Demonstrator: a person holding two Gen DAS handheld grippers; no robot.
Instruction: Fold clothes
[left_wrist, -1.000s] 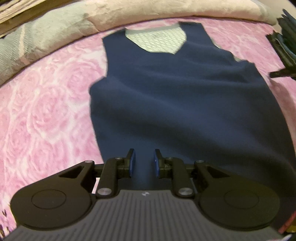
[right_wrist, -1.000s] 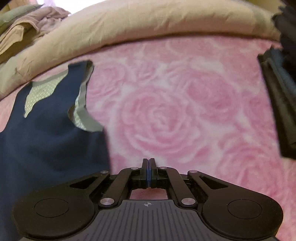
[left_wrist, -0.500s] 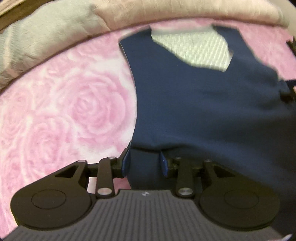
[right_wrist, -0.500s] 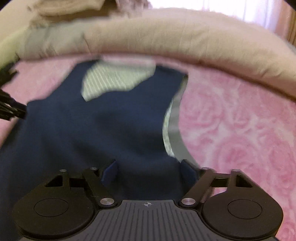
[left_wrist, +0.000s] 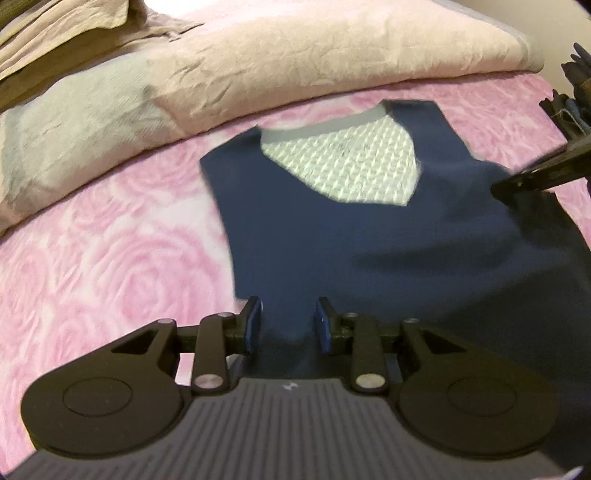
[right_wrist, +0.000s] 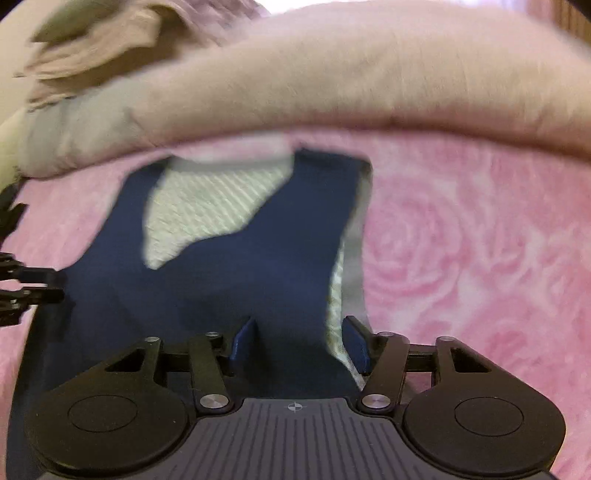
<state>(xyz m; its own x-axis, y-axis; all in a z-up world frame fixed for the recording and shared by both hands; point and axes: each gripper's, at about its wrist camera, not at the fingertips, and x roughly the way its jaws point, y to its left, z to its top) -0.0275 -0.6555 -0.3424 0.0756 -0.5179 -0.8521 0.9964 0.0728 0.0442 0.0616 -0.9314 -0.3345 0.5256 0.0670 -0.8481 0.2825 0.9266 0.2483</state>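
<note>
Left gripper (left_wrist: 289, 325), lower centre of the left wrist view: the blue pads stand partly apart and are closing, with a fold of the navy sleeveless top (left_wrist: 369, 240) rising between them; the pads appear to lie just clear of the cloth, though the dark fabric makes contact hard to judge.

Right gripper (right_wrist: 300, 345), lower centre of the right wrist view: the jaws stand wider apart and are also closing. The navy cloth and the grey-edged armhole of the top (right_wrist: 229, 266) lie between the pads, which do not press on it. This view is blurred.

The top lies spread on the bed, over a pink bedspread (left_wrist: 92, 258) patterned with roses. Its neckline points toward the upper part of both frames and shows a pale green waffle-textured lining (left_wrist: 351, 166) with a grey band along the collar. In the left wrist view the top fills the centre and right; in the right wrist view it fills the centre and left, with bare bedspread (right_wrist: 480, 258) at the right.

A black part of the right gripper enters the left wrist view at the right edge, over the top's shoulder. Behind the top, along the upper part of both frames, lies a rolled beige quilt (left_wrist: 295, 66), with further folded cloth (left_wrist: 62, 33) at the upper left.
</note>
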